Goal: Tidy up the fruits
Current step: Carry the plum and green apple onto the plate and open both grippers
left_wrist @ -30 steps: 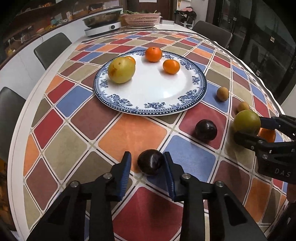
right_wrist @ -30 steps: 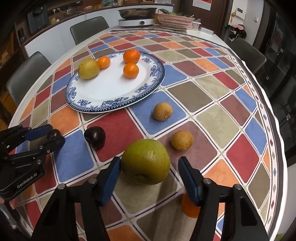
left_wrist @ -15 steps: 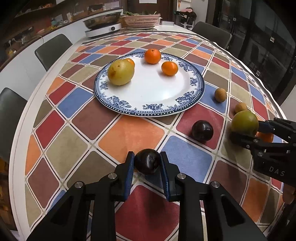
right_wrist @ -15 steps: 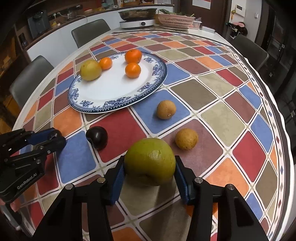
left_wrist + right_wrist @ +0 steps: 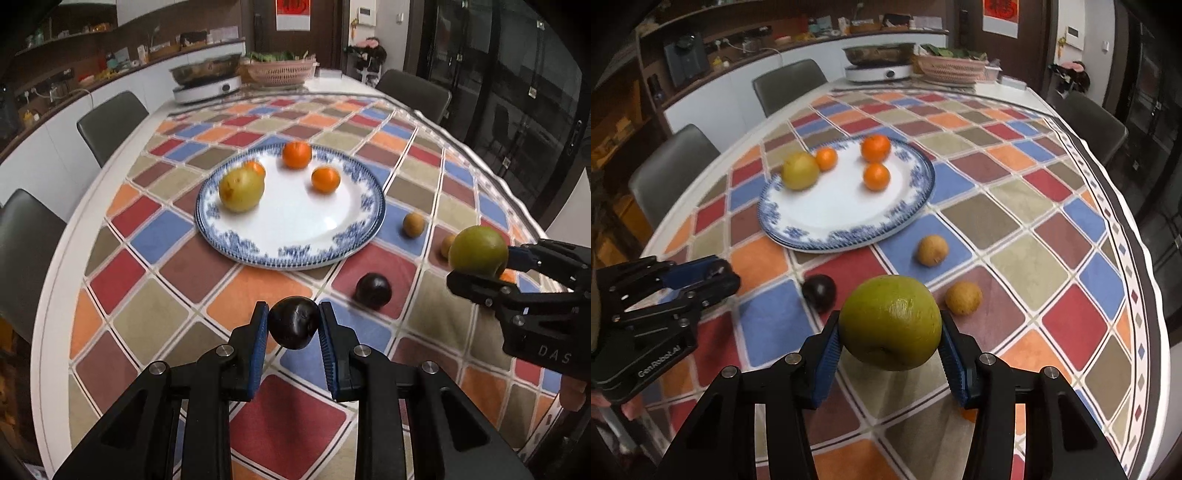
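My left gripper [image 5: 293,325] is shut on a dark plum [image 5: 293,323] and holds it above the checkered tablecloth, in front of the blue-and-white plate [image 5: 354,236]. My right gripper [image 5: 890,328] is shut on a large green pear [image 5: 890,326], lifted off the cloth at the right; it also shows in the left wrist view [image 5: 478,251]. The plate holds a yellow pear [image 5: 241,189] and three oranges [image 5: 325,179]. A second dark plum [image 5: 373,290] and two small brown fruits [image 5: 932,250] [image 5: 963,297] lie on the cloth.
An orange fruit [image 5: 509,275] lies partly hidden behind the right gripper. An induction cooker with a pot [image 5: 207,86] and a pink basket [image 5: 282,72] stand at the far end. Chairs [image 5: 110,122] ring the table. The table edge [image 5: 1137,236] curves close on the right.
Both grippers closed on their fruits and lifted them off the cloth. The view has risen and tilted up toward the plate.
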`<act>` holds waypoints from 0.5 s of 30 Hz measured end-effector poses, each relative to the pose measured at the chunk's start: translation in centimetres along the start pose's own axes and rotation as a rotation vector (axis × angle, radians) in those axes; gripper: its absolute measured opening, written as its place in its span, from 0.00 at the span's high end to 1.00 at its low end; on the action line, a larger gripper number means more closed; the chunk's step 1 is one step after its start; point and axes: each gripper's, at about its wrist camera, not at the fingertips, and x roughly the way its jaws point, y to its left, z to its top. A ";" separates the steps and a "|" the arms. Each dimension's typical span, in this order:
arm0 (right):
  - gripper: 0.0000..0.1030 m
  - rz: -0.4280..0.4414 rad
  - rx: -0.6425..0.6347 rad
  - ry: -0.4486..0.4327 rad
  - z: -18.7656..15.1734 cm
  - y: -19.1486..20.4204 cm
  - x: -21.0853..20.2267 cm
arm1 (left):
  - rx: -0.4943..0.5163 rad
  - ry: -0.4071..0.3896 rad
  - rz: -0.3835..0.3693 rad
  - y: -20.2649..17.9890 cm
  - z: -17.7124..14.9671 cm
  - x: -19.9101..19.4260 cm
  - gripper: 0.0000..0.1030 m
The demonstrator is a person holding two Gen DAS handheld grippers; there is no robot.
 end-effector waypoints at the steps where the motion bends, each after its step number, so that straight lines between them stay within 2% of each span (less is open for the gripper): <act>1: 0.51 0.009 -0.004 -0.007 0.1 0.1 -0.4 | 0.001 -0.016 -0.003 0.0 0.3 -0.6 0.74; 8: 0.51 0.051 -0.045 -0.060 1.7 0.8 -2.5 | 0.016 -0.081 -0.005 -0.1 2.0 -2.8 0.74; 15: 0.51 0.051 -0.097 -0.089 3.8 0.9 -3.4 | 0.032 -0.111 0.001 0.1 3.6 -3.3 0.74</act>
